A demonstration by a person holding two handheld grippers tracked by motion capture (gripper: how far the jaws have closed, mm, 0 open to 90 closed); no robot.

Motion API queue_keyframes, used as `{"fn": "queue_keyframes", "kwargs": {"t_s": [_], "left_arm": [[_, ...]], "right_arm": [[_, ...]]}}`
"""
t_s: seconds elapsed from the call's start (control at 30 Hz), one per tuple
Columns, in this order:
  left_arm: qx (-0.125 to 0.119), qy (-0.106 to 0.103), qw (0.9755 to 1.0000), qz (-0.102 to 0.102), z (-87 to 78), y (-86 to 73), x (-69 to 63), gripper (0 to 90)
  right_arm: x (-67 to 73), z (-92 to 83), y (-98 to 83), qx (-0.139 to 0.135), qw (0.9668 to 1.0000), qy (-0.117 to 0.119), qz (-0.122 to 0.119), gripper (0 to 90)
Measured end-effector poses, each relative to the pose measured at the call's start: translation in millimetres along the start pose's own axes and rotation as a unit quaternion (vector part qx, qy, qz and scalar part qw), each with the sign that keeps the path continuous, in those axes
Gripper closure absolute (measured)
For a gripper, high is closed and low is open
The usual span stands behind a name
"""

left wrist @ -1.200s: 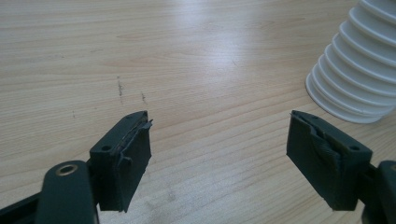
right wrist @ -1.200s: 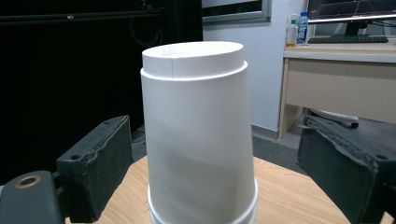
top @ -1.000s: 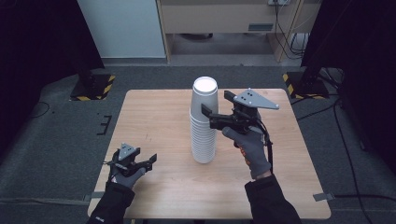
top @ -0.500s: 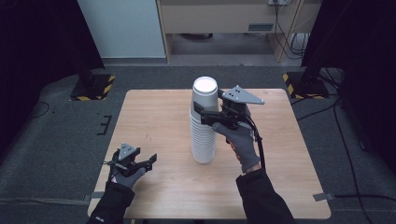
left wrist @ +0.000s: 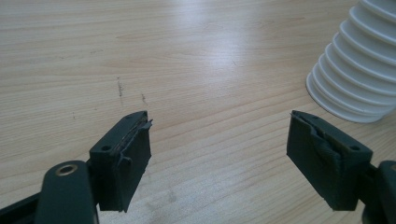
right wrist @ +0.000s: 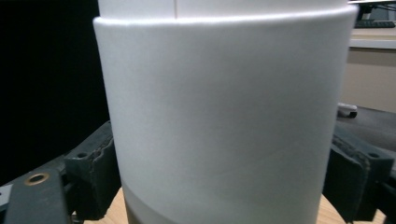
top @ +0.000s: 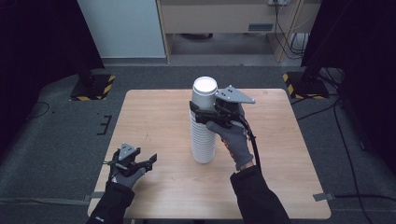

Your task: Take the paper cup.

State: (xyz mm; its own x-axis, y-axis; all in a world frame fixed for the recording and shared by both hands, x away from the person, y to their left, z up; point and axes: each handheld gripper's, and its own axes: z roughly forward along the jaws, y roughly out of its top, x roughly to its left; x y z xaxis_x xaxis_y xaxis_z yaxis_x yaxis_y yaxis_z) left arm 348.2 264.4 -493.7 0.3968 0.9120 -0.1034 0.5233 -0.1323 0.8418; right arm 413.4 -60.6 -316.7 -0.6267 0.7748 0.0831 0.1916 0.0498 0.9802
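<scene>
Near the middle of the wooden table (top: 154, 116) stands a tall stack of white paper cups (top: 203, 126), turned upside down so that the flat base of the top cup faces upward. What is inside the cups is hidden, since their mouths face the tabletop.

The right gripper (top: 201, 115) sits high against the stack, just below the top cup. In the right gripper view the white cup wall (right wrist: 224, 116) comes so close that its top and bottom are cut off, and one dark jaw stands at each side of it, right at the wall. Whether the pads actually press the cup or only flank it is hard to make out, so a firm hold cannot be confirmed. In the high view the stack itself covers the jaw tips. The gloved right hand (top: 233, 137) holds the gripper from the near side, with a cable trailing down along the sleeve.

The left gripper (top: 142, 163) rests low near the front left edge of the table, well apart from the stack. Its jaws are spread wide with nothing between them but bare wood. In the left gripper view the ridged rims of the lowest cups (left wrist: 357, 70) show at the upper right, cut off by the frame edge.
</scene>
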Motion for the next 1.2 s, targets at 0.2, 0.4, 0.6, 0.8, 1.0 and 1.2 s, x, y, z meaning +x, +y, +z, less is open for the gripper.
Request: {"fn": "queue_keyframes", "kwargs": {"t_s": [0.2,0.4,0.6,0.8,1.0,1.2], "left_arm": [[0.0,0.0,1.0,0.0,0.1,0.0,-0.1,20.4],[0.001,0.0,1.0,0.001,0.1,0.0,-0.2,20.4],[0.0,0.0,1.0,0.001,0.1,0.0,-0.2,20.4],[0.001,-0.002,1.0,0.001,0.6,-0.1,-0.2,19.7],[0.002,-0.002,1.0,0.008,0.9,-0.3,-0.4,19.5],[0.001,-0.002,1.0,0.009,1.3,-0.5,-0.3,18.7]], "right_arm": [[1.1,-0.4,0.5,-0.005,1.0,-0.003,0.001,15.2],[1.3,-5.9,9.0,-0.025,0.9997,0.0,0.003,15.5],[2.6,-8.4,21.3,-0.033,0.9995,-0.001,0.0,15.5],[1.6,-8.5,31.6,-0.042,0.9991,0.004,0.008,15.5],[-0.3,-10.5,41.6,-0.055,0.9983,0.008,0.019,15.5],[-0.9,-14.3,49.2,-0.067,0.9974,0.009,0.025,15.5]]}}
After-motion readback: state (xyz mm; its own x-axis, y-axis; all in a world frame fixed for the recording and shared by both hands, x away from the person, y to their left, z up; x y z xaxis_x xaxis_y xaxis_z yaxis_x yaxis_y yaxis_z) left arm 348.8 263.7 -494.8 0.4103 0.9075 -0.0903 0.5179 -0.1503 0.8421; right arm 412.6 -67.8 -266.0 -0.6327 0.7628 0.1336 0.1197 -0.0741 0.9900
